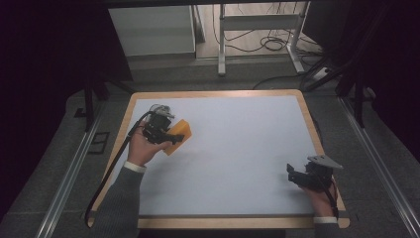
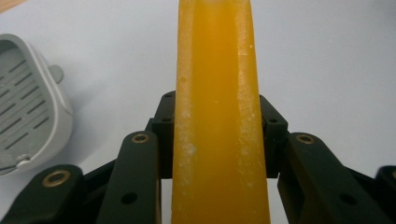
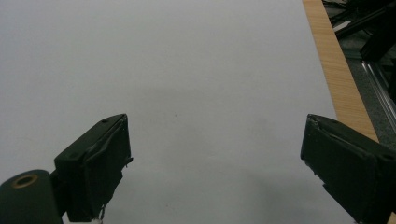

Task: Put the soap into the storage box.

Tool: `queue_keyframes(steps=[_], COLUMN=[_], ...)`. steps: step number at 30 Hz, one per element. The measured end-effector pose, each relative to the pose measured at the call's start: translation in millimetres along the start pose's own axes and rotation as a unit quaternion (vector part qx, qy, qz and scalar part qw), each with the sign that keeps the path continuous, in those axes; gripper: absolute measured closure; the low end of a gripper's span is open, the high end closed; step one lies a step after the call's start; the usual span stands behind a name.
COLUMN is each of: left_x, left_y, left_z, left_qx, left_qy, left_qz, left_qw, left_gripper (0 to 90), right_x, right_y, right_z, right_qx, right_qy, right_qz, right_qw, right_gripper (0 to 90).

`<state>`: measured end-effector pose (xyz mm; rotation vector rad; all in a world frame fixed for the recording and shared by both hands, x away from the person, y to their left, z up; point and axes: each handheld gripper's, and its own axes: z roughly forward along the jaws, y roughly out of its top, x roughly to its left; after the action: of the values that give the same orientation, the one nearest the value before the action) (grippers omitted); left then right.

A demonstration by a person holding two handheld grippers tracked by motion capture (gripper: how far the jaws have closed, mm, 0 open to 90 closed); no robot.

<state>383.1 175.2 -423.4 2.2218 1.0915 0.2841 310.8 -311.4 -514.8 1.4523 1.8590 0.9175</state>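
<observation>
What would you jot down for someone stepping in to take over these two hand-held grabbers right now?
Left gripper: shut on the orange block, gripped edge-on, at the table's far left.
Right gripper: open, holding nothing, low over the near right corner.
A grey slotted dish lies on the table just beside the block.
Done: the block is gripped.
Left: probably moving the block into or next to the dish, though that is a guess; the right gripper has not yet joined in.

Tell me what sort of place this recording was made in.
Probably a lab or workshop recording station: a white-topped table with a wooden rim, metal frame legs and loose cables on the floor behind, and the left gripper clamping an orange block.
</observation>
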Motion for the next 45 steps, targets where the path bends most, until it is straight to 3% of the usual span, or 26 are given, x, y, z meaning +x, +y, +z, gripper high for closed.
queue_keyframes(steps=[12,26,35,45], left_x=[17.5,34.5,50.3,61.7], left_y=[11.5,22.2,34.2,38.9], left_z=[0.7,0.9,-4.6,1.5], left_qx=[0.003,0.004,0.001,0.012], left_qy=[0.011,0.009,0.028,0.031], left_qz=[-0.014,-0.033,-0.050,-0.061], left_qw=[0.9998,0.9994,0.9984,0.9976], left_gripper=[61.2,61.2,61.2,61.2], right_x=[-1.7,-2.2,-1.8,-1.8], right_y=[-0.4,-0.5,-0.3,-0.4], right_z=[0.3,0.4,-0.1,0.2], right_qx=[0.001,0.002,0.002,0.001], right_qy=[-0.001,-0.002,-0.001,-0.001], right_qz=[0.000,0.000,0.001,0.001], right_qw=[1.0000,1.0000,1.0000,1.0000], right_gripper=[8.7,8.6,8.7,8.6])
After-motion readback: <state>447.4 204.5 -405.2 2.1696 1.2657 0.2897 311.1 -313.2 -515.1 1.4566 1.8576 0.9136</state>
